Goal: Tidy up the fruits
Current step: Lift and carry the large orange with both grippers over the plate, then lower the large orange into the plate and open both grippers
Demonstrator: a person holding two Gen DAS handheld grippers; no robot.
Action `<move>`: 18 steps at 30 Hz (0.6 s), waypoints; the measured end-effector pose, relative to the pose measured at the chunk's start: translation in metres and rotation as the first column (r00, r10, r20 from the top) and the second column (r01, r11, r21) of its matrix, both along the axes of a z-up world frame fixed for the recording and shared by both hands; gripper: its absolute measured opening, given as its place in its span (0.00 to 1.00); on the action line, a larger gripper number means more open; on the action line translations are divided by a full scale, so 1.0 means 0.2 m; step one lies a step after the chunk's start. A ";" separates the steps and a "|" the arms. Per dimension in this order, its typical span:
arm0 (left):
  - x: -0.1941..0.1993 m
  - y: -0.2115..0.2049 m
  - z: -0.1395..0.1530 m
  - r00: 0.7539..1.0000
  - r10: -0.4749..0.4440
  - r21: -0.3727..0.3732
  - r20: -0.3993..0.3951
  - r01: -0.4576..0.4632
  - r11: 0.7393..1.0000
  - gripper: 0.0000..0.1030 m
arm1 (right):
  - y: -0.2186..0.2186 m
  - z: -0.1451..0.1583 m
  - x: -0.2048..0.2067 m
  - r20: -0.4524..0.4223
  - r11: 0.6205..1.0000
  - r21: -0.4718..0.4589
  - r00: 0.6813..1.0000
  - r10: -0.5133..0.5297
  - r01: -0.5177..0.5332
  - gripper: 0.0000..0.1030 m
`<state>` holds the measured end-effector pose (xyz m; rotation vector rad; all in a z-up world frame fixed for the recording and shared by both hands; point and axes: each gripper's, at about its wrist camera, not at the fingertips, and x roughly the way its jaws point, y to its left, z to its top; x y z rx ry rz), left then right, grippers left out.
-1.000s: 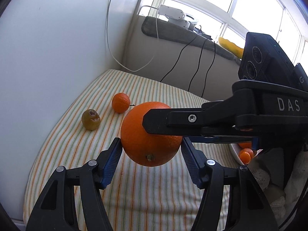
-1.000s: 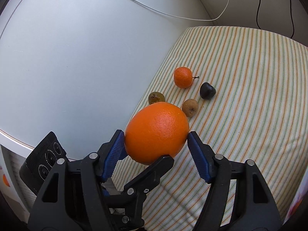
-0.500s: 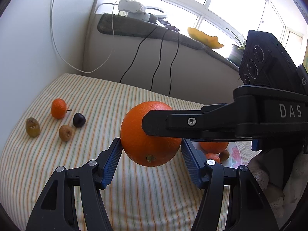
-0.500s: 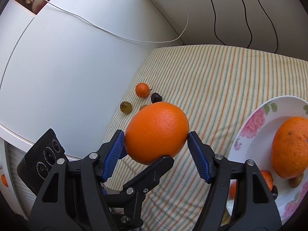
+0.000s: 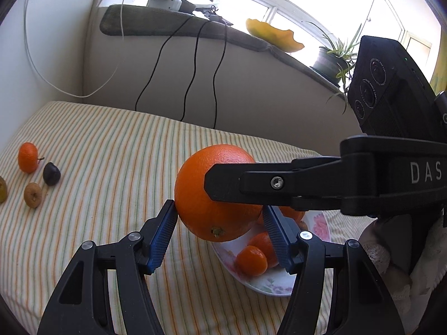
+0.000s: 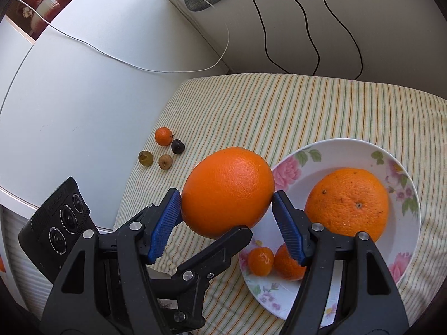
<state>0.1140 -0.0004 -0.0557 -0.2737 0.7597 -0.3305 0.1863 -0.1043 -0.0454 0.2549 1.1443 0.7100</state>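
A large orange (image 5: 212, 192) (image 6: 227, 191) hangs in the air, pinched by both grippers at once. My left gripper (image 5: 219, 230) is shut on it from below, and my right gripper (image 6: 226, 217) is shut on it crosswise. Below and to the right stands a white flowered plate (image 6: 363, 150) (image 5: 276, 282) holding another large orange (image 6: 347, 201) and two small mandarins (image 6: 261, 261). Far left on the striped cloth lie a small mandarin (image 6: 163, 136) (image 5: 28, 157), a dark plum (image 6: 178, 146) (image 5: 52, 173), a brown fruit (image 6: 165, 162) (image 5: 33, 194) and a greenish fruit (image 6: 145, 158).
The striped tablecloth (image 6: 279, 111) ends at a white wall (image 6: 83, 97) on the left and a grey ledge (image 5: 251, 83) at the back. Black and white cables (image 5: 192, 78) hang down the ledge. A plant (image 5: 338, 53) stands on the sill.
Both grippers have carried the large orange to the right, away from the small fruits by the wall, and it now hangs beside and above the plate's left rim.
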 end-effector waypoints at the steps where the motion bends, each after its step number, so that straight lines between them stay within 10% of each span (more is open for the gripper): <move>1: 0.01 -0.01 0.00 1.000 -0.002 0.004 -0.003 0.002 1.000 0.61 | -0.01 -0.01 0.01 -0.004 1.000 0.000 1.000 -0.005 0.005 0.69; 18: 0.09 -0.16 -0.01 0.998 -0.064 0.066 -0.013 0.064 0.996 0.61 | -0.05 0.00 0.01 0.018 0.994 -0.102 0.999 -0.035 0.037 0.70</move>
